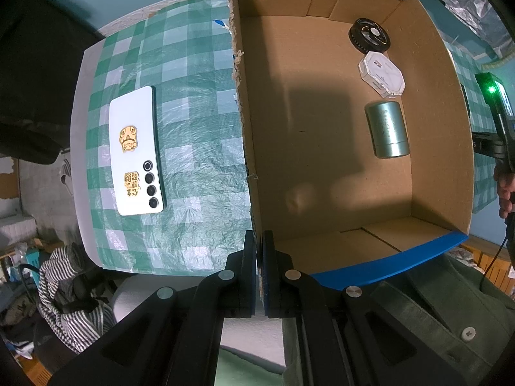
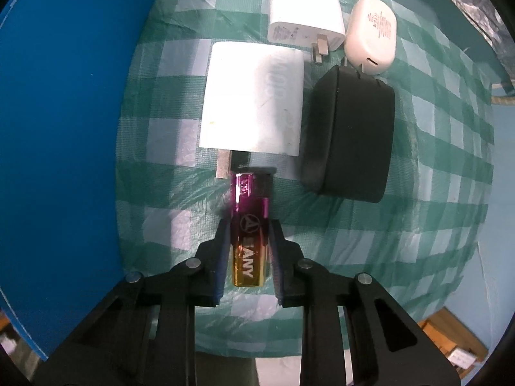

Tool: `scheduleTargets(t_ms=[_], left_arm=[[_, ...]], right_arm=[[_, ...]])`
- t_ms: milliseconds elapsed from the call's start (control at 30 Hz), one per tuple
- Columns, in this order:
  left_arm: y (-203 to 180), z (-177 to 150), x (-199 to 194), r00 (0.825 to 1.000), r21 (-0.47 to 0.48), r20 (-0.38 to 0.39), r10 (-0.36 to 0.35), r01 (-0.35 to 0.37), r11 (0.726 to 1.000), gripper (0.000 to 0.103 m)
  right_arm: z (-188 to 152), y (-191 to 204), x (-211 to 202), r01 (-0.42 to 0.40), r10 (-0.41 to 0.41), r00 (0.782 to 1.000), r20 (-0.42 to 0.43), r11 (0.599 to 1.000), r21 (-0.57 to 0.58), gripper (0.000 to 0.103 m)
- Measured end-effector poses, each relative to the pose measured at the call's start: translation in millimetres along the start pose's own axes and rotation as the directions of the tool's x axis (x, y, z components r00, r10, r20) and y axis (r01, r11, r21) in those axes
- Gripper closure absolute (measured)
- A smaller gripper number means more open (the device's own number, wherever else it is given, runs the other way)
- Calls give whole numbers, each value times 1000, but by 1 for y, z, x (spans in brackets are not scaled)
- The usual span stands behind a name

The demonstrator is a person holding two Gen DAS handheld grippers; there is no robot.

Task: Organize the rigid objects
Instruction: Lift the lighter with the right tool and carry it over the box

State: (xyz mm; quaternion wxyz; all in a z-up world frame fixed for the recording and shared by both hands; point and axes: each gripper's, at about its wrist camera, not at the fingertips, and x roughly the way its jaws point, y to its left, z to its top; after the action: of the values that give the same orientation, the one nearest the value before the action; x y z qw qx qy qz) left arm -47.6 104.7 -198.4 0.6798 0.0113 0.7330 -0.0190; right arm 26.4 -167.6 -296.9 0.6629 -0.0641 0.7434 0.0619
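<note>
My left gripper (image 1: pixel 260 238) is shut on the near left wall of the cardboard box (image 1: pixel 248 148). Inside the box lie a black round object (image 1: pixel 369 36), a white octagonal case (image 1: pixel 381 74) and a green cylinder (image 1: pixel 388 129). A white phone (image 1: pixel 136 151) lies face down on the checked cloth left of the box. My right gripper (image 2: pixel 250 225) is shut on a pink-and-gold lighter (image 2: pixel 251 230), just above the cloth. Ahead of it lie a large white charger (image 2: pixel 254 99), a second white charger (image 2: pixel 305 16), a rounded white adapter (image 2: pixel 371 35) and a black adapter (image 2: pixel 351 135).
The box's blue outer wall (image 2: pixel 64 128) stands close to the left of my right gripper. The green-and-white checked cloth (image 1: pixel 193 112) covers the table. The table's near edge lies just below both grippers. A striped garment (image 1: pixel 70 292) lies below the table at left.
</note>
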Motion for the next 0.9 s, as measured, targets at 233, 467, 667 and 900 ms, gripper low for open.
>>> scheduleTargets(t_ms=[233,467,667,900], left_arm=[[-1,0,1,1000,2,-1,1,-1,1000,100],[0,0,1,1000,5,-2,3,-3,1000,100],[-1,-1,2,1000,7,-2,5,-5,1000,100],[-1,0,1,1000,5,-1,4,-4,1000,100]], right_arm=[[-13,-17,-2,-41,41,999,-5,999,-2,82],[-16,-28,-20,-72,73,997,19,997,-26,82],[-12,-30,-37,-83,85,996,36,995,-55,82],[-6,-27,-69,-79,86,994,74,992,-94,82]])
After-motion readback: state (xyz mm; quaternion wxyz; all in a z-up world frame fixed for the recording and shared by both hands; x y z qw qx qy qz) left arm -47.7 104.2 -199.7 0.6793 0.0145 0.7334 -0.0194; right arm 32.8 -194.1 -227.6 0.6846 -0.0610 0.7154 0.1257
